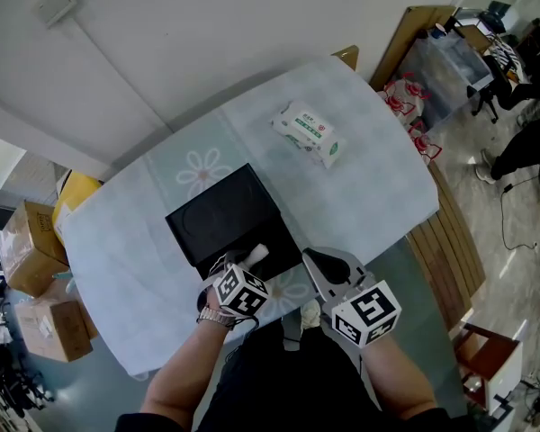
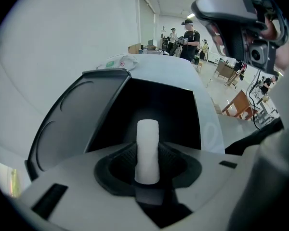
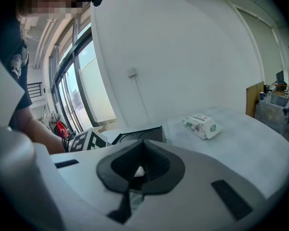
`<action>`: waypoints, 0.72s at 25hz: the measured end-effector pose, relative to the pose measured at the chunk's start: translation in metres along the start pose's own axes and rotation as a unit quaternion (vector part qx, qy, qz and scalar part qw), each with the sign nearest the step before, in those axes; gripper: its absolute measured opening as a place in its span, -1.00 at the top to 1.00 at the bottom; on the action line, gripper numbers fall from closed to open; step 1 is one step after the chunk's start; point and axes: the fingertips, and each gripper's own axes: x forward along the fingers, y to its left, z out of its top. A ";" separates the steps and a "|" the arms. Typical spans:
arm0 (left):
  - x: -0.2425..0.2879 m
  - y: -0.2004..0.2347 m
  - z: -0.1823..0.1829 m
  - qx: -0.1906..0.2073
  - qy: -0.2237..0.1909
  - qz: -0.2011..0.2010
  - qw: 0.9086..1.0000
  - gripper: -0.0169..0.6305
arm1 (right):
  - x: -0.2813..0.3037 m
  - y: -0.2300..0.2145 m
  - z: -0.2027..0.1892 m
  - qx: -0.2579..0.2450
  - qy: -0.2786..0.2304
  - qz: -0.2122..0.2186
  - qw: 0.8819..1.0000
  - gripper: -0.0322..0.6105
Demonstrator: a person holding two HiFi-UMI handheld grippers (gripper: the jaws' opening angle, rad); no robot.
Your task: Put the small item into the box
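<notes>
No legible text anywhere; green-and-white print on wipes pack (image 1: 310,133) too small to read.

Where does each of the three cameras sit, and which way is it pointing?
Head view: on the person's head, steeply down at the table, black box, left gripper, right gripper, both forearms.
Left gripper view: on that gripper, along jaws shut on the white item, into the box.
Right gripper view: on that gripper, past shut jaws across the table; an arm at left.
Shared by all: the box, the wipes pack.
</notes>
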 end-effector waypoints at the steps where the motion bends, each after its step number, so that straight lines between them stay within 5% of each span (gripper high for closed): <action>1: 0.001 0.000 0.000 0.000 0.001 0.000 1.000 0.52 | 0.000 -0.001 0.000 0.000 -0.001 0.000 1.000 0.87; 10: 0.001 -0.001 0.003 -0.008 -0.008 0.003 1.000 0.36 | -0.007 -0.004 0.000 -0.001 -0.004 0.004 1.000 0.87; 18: -0.027 0.006 0.016 -0.052 -0.062 0.035 0.996 0.32 | -0.019 -0.001 0.002 -0.011 -0.008 0.019 1.000 0.87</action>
